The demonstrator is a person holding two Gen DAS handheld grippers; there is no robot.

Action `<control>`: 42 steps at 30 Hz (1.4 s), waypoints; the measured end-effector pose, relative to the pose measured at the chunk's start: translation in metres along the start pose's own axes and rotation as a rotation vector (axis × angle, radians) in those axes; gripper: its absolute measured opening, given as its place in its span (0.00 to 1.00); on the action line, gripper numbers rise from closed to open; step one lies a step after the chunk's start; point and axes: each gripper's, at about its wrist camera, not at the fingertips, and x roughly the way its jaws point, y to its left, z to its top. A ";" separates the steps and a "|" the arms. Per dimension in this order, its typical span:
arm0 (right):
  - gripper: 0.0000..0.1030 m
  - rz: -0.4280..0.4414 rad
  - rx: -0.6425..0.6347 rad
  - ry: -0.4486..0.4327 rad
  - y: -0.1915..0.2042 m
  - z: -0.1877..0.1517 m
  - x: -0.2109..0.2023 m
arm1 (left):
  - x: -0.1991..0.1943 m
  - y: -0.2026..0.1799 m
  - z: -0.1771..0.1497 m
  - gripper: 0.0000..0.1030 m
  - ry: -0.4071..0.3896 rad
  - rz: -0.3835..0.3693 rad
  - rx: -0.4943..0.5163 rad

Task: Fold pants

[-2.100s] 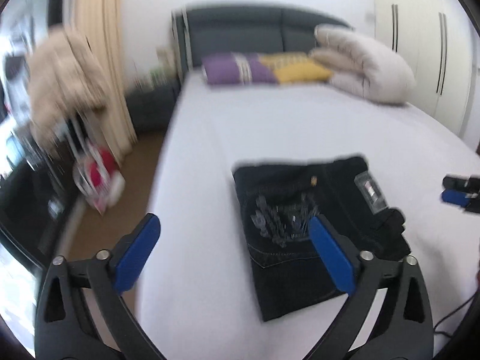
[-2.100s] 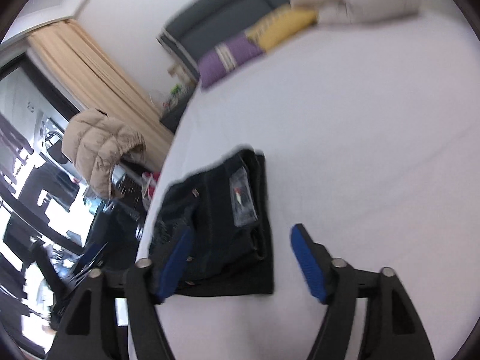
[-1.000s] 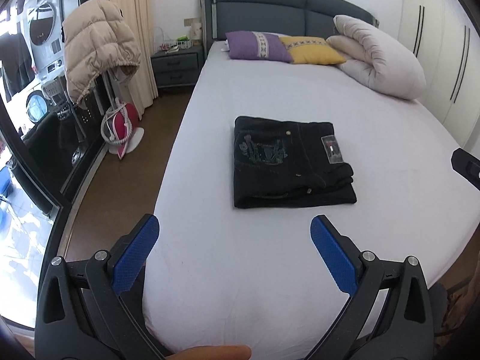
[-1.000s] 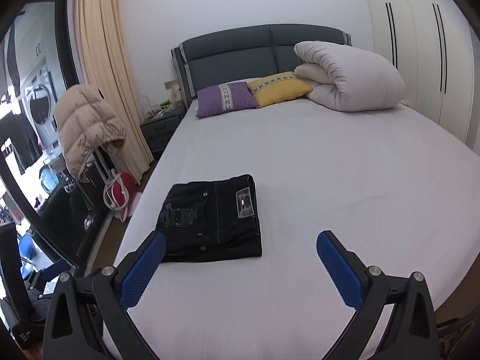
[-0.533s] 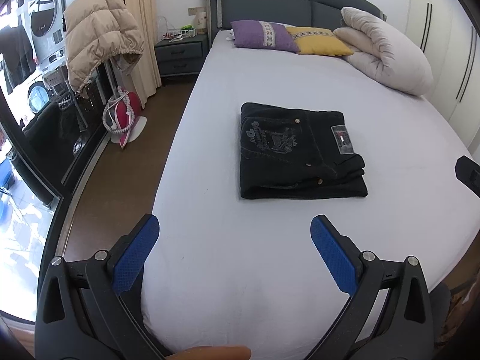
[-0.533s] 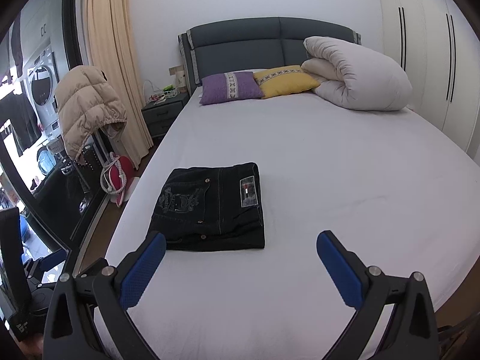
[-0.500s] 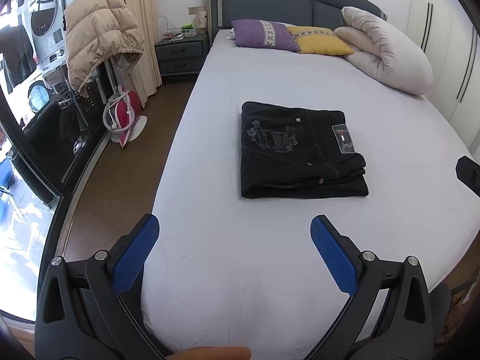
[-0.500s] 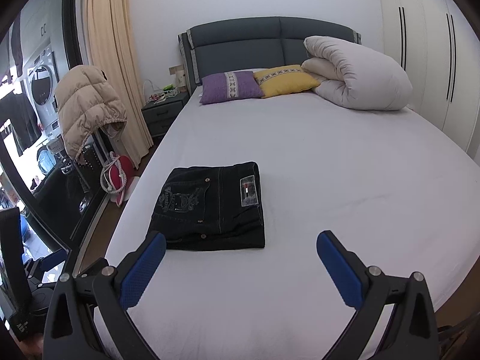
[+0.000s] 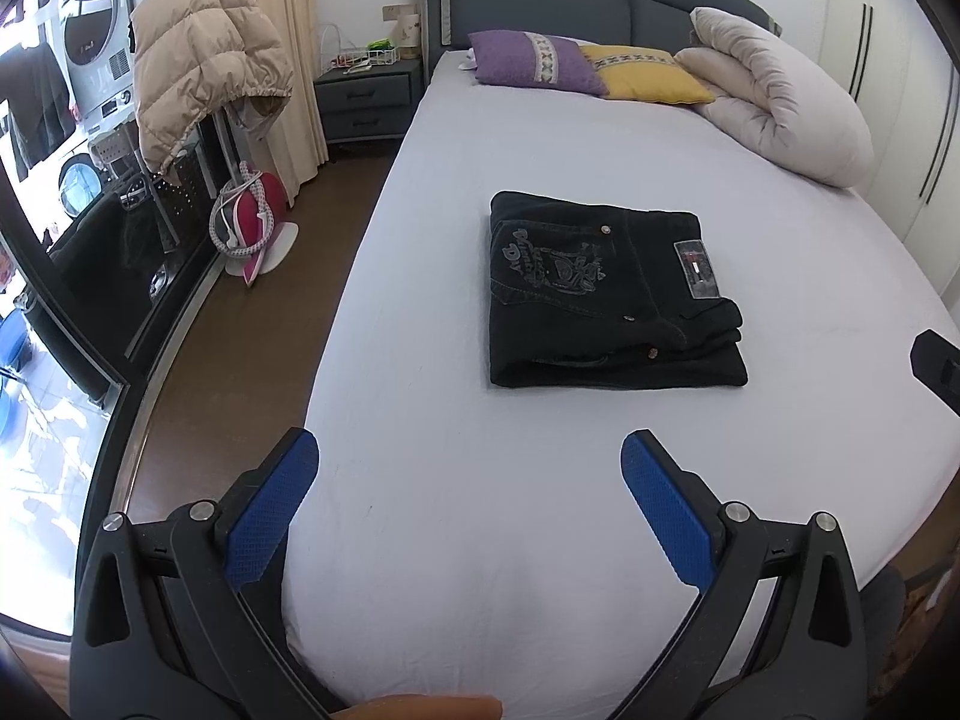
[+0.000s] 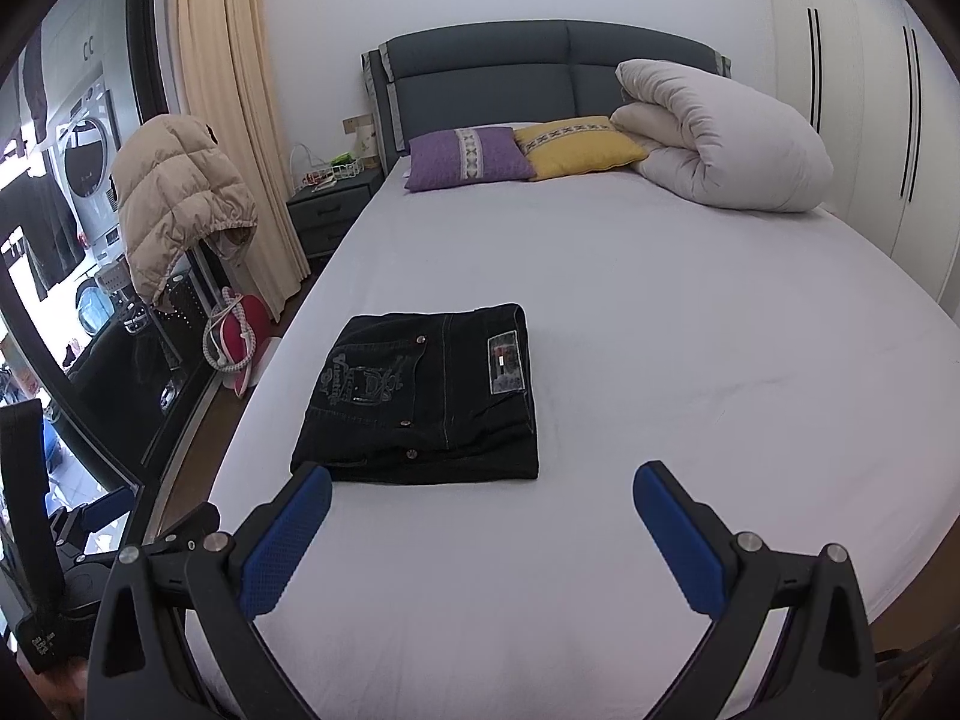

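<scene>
- Lying folded on bed (image 9: 420,480), nearer its left edge: black pants (image 9: 606,294) (image 10: 426,402).
- Hovering w/ jaws spread wide, gripping nothing, well short of pants: left tongs (image 9: 468,456), right tongs (image 10: 483,483).

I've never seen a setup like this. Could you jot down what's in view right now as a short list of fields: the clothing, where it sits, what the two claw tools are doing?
pants: black pants, folded into a flat rectangle
location: on the white bed, toward its left side
left gripper: jaws open, empty, clear of the pants
right gripper: jaws open, empty, clear of the pants
bedding: purple pillow, yellow pillow, rolled duvet at the headboard
task state: folding looks finished
</scene>
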 end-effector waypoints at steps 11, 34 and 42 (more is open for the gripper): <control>1.00 0.002 0.001 0.006 0.001 -0.002 0.002 | 0.001 -0.001 -0.003 1.00 0.003 0.004 -0.004; 1.00 0.004 0.000 0.012 0.002 -0.008 0.003 | 0.000 0.000 -0.002 1.00 0.004 0.004 -0.004; 1.00 0.007 -0.001 0.017 0.003 -0.013 0.005 | 0.001 0.000 -0.002 1.00 0.004 0.004 -0.004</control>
